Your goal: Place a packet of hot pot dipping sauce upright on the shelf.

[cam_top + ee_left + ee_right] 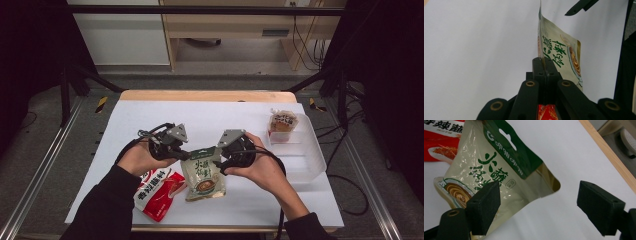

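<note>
Currently, the left gripper (pixel 179 150) is clamping its jaws tight on the edge of the beige, green-topped plastic food pouch (pixel 202 176), which is hanging edge-on from that grip above the white table surface (pixel 215 117). The right gripper (pixel 226 156) is positioned just beside the pouch's green header, and its jaws are standing well apart; one pad (pixel 485 206) is lying in front of the pouch face without gripping it. A red snack packet (pixel 157 192) is lying near the pouch, partly under the left hand (pixel 137 159). A clear plastic tray (pixel 302 157) is resting at the table's right side, holding a small packet (pixel 282 121).
</note>
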The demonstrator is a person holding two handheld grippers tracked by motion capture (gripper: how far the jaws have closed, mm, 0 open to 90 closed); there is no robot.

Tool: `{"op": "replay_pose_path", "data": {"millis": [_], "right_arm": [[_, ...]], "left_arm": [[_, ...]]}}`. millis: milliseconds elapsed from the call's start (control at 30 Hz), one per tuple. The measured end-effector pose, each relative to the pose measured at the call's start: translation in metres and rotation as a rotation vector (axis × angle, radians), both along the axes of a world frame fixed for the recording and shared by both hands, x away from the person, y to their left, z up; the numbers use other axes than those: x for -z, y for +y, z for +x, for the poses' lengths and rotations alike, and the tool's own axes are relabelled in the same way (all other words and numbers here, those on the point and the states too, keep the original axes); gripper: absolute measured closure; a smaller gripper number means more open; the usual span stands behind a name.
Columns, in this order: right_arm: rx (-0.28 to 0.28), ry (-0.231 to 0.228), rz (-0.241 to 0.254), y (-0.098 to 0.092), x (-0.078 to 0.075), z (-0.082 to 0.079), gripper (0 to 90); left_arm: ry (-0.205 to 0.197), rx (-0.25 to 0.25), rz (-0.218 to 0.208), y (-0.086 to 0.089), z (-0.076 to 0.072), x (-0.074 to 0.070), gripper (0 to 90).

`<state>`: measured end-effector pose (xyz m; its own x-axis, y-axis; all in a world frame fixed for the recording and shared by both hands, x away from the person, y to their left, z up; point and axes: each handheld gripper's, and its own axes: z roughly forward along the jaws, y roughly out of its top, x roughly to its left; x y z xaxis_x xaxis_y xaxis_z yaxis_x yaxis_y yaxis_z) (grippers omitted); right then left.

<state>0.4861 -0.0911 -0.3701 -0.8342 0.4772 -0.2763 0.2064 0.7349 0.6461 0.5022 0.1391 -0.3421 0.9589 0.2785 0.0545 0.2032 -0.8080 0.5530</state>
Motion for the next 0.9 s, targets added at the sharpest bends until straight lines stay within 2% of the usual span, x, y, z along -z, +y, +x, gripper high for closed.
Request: {"op": "replay_pose_path", "data": {"millis": [100,267,467,567,733,833,900], "right_arm": [[-0.037,0.028,-0.035,0.004,-0.005,0.004,24.8],[-0.085,0.059,-0.073,0.011,-0.009,0.009,37.8],[-0.132,0.1,-0.095,0.017,-0.008,0.011,57.6],[-0.165,0.112,-0.121,0.018,-0.007,0.011,70.5],[-0.185,0.128,-0.14,0.018,-0.009,0.01,85.7],[-0.188,0.135,-0.144,0.018,-0.01,0.011,89.3],[-0.186,0.138,-0.163,0.018,-0.012,0.012,90.0]], "left_arm": [[-0.002,0.011,0.0,-0.002,-0.002,-0.004,90.0],[-0.004,0.026,-0.001,-0.004,-0.003,-0.007,90.0],[-0.011,0.043,-0.006,-0.005,-0.004,-0.009,90.0],[-0.01,0.044,-0.011,-0.005,-0.004,-0.01,90.0],[-0.015,0.038,-0.011,-0.005,-0.003,-0.009,90.0],[-0.026,0.027,-0.014,-0.005,-0.002,-0.007,88.6],[-0.034,0.011,-0.02,-0.003,-0.001,-0.008,80.4]]}}
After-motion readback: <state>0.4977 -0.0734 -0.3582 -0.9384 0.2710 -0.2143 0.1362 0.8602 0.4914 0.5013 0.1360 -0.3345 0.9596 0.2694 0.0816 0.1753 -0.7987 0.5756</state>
